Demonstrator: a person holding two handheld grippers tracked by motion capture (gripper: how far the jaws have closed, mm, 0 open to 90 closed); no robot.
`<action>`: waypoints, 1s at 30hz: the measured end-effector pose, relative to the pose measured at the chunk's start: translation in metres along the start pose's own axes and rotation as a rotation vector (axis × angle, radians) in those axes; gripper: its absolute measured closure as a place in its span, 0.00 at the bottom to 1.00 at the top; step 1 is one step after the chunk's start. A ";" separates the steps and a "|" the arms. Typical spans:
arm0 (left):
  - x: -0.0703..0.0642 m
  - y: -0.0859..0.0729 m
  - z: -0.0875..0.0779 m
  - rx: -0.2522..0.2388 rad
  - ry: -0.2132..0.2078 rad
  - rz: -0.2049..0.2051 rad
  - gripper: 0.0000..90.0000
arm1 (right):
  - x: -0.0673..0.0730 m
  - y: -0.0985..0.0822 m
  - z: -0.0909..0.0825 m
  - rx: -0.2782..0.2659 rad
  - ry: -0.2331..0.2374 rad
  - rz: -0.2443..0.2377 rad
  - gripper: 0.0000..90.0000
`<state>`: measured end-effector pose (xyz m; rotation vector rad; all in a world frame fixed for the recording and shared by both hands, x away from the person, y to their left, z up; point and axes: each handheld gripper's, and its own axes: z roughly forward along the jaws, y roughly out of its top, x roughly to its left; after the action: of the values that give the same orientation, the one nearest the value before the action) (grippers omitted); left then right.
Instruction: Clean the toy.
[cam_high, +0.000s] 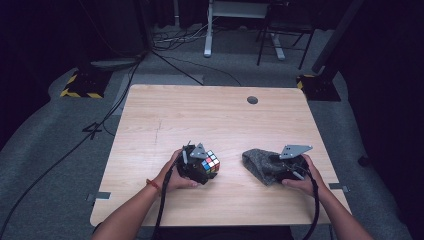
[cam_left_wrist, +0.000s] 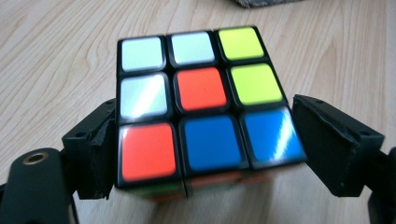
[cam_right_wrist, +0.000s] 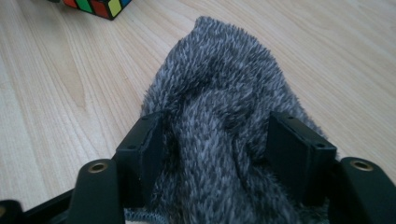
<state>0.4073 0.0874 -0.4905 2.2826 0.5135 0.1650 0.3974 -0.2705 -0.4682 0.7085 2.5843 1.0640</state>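
The grey fuzzy cloth (cam_high: 260, 164) is seen bunched on the right part of the worktop (cam_high: 215, 120), well apart from the puzzle cube (cam_high: 210, 163), which is placed left of it, nearer the middle. In the right gripper view the cloth (cam_right_wrist: 224, 116) is gathered between the two black jaws of the right claw (cam_right_wrist: 215, 140); its pile is touched by both pads and bulges up between them, so the claw is seen clamped on the cloth. A corner of the cube (cam_right_wrist: 95, 7) is seen at the top left of that view.

In the left gripper view the cube (cam_left_wrist: 201, 102) is seen with white, red, yellow-green and blue tiles on top. It is flanked by the jaws of the left claw (cam_left_wrist: 201, 154): the left pad is set against its side, while the right pad is held just beside it, so whether it is pinched cannot be told.
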 end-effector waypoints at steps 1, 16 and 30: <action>0.001 0.000 0.001 0.006 0.011 0.014 0.20 | 0.000 -0.001 0.004 0.009 -0.001 0.000 0.41; 0.009 -0.007 0.007 -0.006 -0.027 0.001 0.33 | -0.009 -0.012 0.023 0.017 0.021 0.049 0.44; -0.007 0.001 -0.010 0.008 -0.007 0.094 0.37 | -0.012 -0.015 0.015 -0.008 -0.007 0.055 0.80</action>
<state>0.3990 0.0907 -0.4823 2.3158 0.4039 0.2014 0.4088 -0.2776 -0.4884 0.7839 2.5674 1.0850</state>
